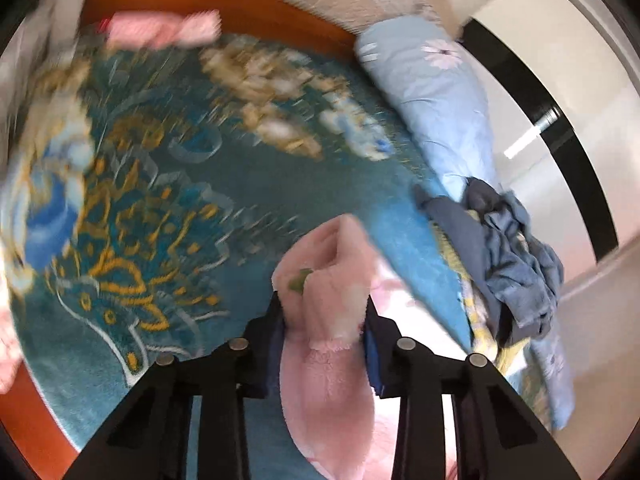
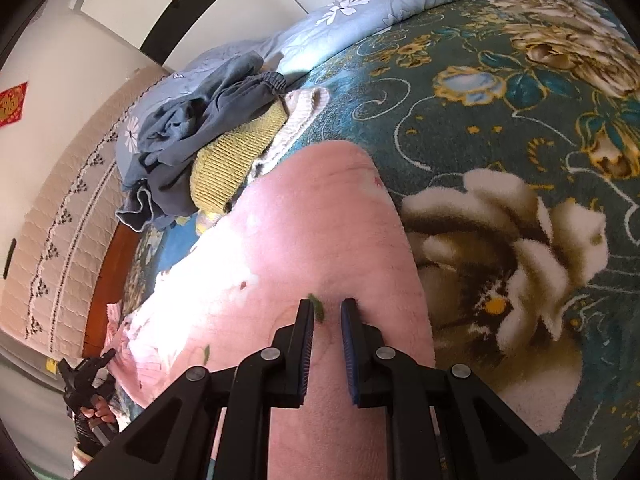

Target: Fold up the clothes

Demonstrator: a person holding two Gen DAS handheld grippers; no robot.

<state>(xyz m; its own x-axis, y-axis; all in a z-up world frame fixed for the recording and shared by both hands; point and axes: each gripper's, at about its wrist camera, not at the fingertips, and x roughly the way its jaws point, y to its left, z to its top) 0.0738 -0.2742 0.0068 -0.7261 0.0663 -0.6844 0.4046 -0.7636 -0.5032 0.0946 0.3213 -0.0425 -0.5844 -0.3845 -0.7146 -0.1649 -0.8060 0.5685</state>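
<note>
left gripper (image 1: 326, 322): clamps a bunched fold of the pink fleece garment (image 1: 320, 380), lower centre, raised for folding
right gripper (image 2: 328, 320): narrow, pinning the same fleece, low centre, apparently to anchor it

The left gripper (image 1: 324, 320) pinches bunched pink fleece, lifted. The right gripper (image 2: 329, 312), angled downward, clamps a fold of it.

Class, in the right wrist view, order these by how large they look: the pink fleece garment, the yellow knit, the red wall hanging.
1. pink fleece garment, though nearness to the camera enlarges it
2. yellow knit
3. red wall hanging, partly cut off
</note>
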